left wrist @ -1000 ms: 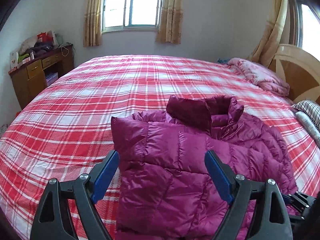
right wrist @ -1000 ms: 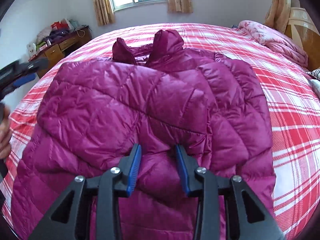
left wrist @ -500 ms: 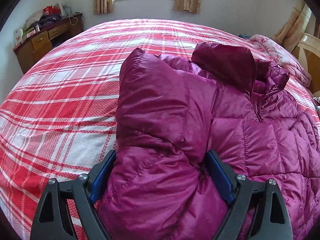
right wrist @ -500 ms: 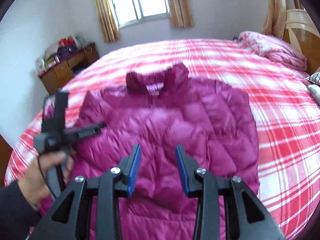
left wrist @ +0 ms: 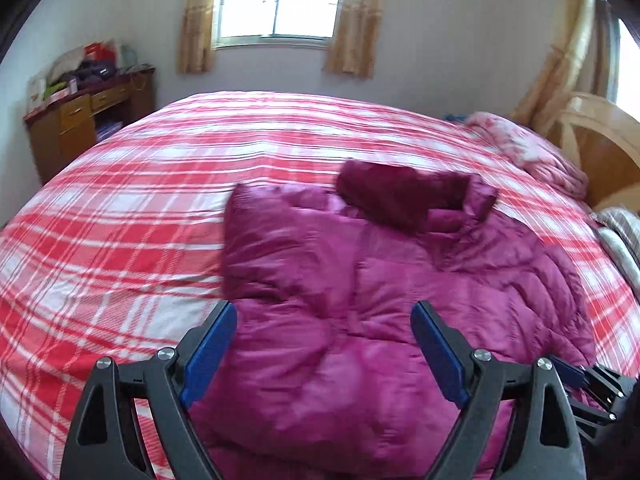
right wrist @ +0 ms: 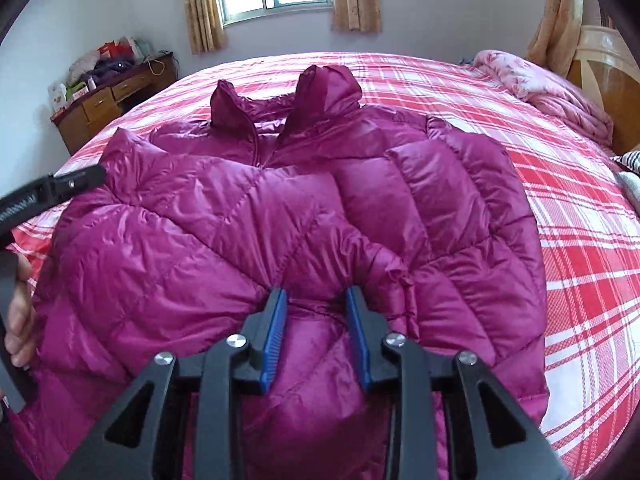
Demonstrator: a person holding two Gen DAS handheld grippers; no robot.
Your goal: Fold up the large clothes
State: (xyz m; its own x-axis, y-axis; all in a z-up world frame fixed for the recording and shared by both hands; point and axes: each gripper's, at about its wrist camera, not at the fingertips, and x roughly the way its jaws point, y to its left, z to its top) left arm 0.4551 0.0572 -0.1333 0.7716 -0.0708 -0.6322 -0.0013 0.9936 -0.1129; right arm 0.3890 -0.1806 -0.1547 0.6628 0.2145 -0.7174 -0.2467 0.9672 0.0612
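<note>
A magenta puffer jacket [left wrist: 360,300] lies face up on the red plaid bed [left wrist: 140,220], collar toward the window, both sleeves folded in over the front. My left gripper [left wrist: 324,344] is open and empty above the jacket's left side. In the right wrist view the jacket [right wrist: 240,232] fills the frame. My right gripper [right wrist: 316,328] has its jaws partly closed with a bunched fold of the jacket's lower front between the pads. The left gripper's handle [right wrist: 48,192] and the hand holding it show at the left edge.
A wooden dresser [left wrist: 84,120] with clutter stands at the left wall. A pink quilt [left wrist: 532,156] and a wooden headboard [left wrist: 600,148] lie at the right. A striped cloth [left wrist: 620,228] is at the bed's right edge. A curtained window [left wrist: 276,0] is behind.
My left gripper let go of the left sleeve and drew back and up; the sleeve now lies over the front. My right gripper came back down onto the jacket's lower front.
</note>
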